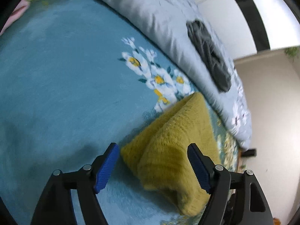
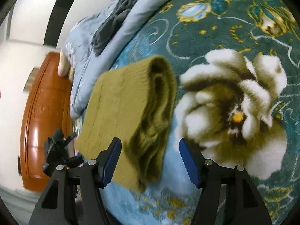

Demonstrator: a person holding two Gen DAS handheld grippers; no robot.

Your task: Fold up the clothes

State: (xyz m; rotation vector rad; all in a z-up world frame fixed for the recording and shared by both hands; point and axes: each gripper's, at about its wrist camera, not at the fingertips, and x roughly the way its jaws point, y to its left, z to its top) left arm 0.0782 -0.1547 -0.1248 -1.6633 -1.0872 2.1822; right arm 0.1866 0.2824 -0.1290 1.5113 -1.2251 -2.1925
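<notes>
A folded mustard-yellow fuzzy garment (image 1: 174, 140) lies on a teal floral blanket (image 1: 56, 84). My left gripper (image 1: 152, 166) is open, its blue pads on either side of the garment's near corner, holding nothing. In the right wrist view the same folded garment (image 2: 129, 112) shows its stacked folds at its right edge. My right gripper (image 2: 149, 160) is open just above the garment's near end, empty. The left gripper (image 2: 58, 155) appears at the lower left of the right wrist view.
A light blue quilt (image 1: 168, 22) is bunched along the far side of the bed, with a dark grey garment (image 1: 210, 56) lying on it. A wooden headboard (image 2: 43, 112) stands at the left in the right wrist view. White walls lie beyond.
</notes>
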